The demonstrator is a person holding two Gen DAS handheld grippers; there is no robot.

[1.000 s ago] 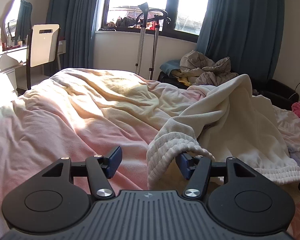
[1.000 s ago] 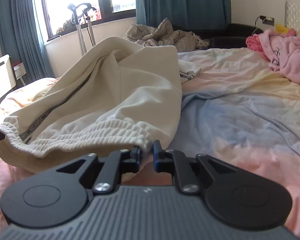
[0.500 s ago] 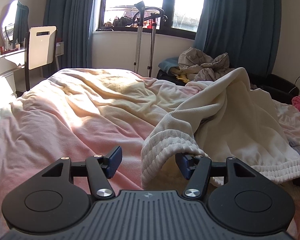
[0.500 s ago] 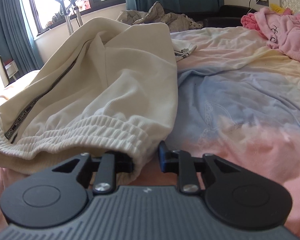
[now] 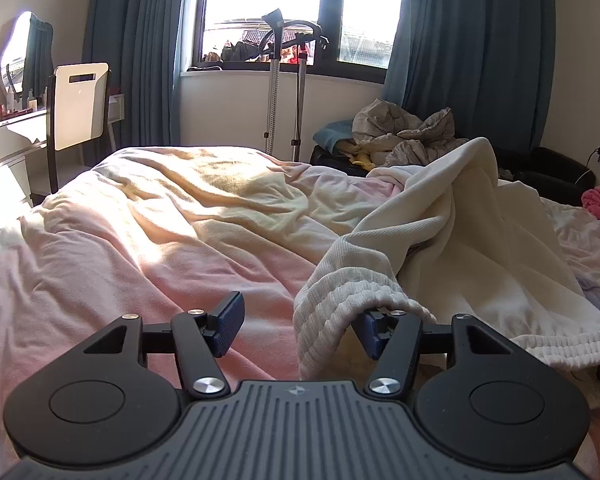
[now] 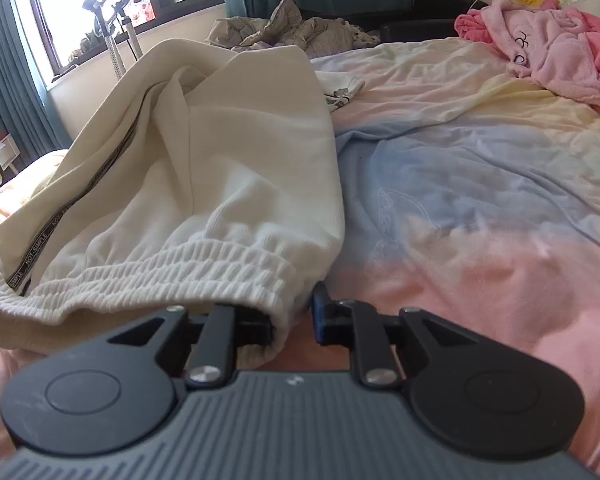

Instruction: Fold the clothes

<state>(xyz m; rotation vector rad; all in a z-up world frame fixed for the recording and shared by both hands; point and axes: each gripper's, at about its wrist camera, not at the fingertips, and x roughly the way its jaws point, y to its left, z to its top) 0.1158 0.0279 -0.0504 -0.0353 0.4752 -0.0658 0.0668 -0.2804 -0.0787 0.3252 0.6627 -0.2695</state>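
Cream sweatpants [image 6: 240, 160] with a black lettered side stripe lie heaped on the pastel bed cover [image 6: 480, 200]. Their elastic waistband [image 6: 180, 272] runs across the near edge. One corner of it drapes over the left finger of my right gripper [image 6: 296, 316], which is slightly open. Its right pad [image 6: 320, 312] is bare, and a gap shows beside the cloth. In the left wrist view a ribbed end of the sweatpants [image 5: 340, 292] hangs over the right finger of my left gripper [image 5: 300, 324]. That gripper stands wide open, its left pad [image 5: 230, 320] clear of the fabric.
A pink garment pile [image 6: 548, 52] lies at the far right of the bed, and a small white piece [image 6: 340, 88] sits behind the sweatpants. Beyond the bed are a grey bundle of clothes [image 5: 404, 136], a metal stand [image 5: 276, 80] by the window and a chair [image 5: 80, 108] at the left.
My right gripper's jaws were nearly together and have parted; the waistband corner now lies over its left finger. The ribbed end at my left gripper has sagged slightly leftward.
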